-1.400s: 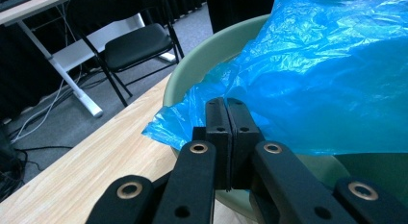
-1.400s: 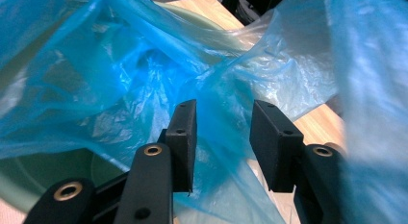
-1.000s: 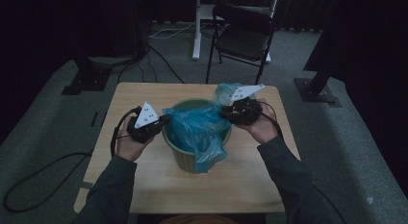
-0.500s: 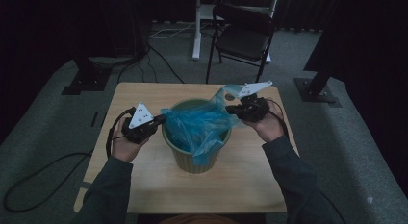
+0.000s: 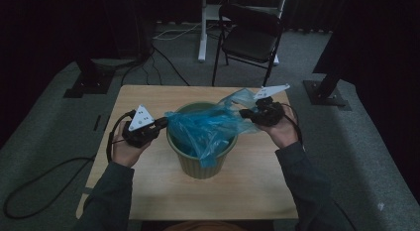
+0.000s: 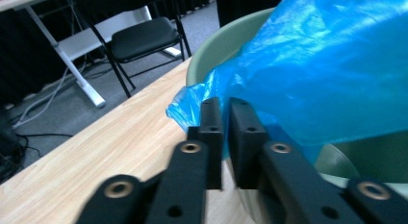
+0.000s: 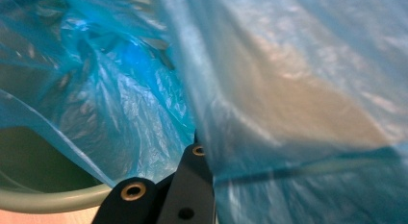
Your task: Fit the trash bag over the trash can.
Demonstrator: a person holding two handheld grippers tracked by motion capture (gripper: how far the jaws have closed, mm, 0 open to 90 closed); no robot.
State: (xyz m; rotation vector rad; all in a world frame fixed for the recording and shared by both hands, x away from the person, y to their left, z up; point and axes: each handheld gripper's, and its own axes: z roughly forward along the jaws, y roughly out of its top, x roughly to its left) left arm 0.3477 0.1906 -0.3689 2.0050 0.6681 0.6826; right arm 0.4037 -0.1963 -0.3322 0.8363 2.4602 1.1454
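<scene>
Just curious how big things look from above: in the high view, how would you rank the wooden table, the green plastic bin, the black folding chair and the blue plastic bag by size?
1. Wooden table
2. Black folding chair, though it stands farther off, so unsure
3. Blue plastic bag and green plastic bin: look alike

The high view looks down the table (image 5: 148,97); both gripper views sit close against the blue bag (image 6: 327,65).
</scene>
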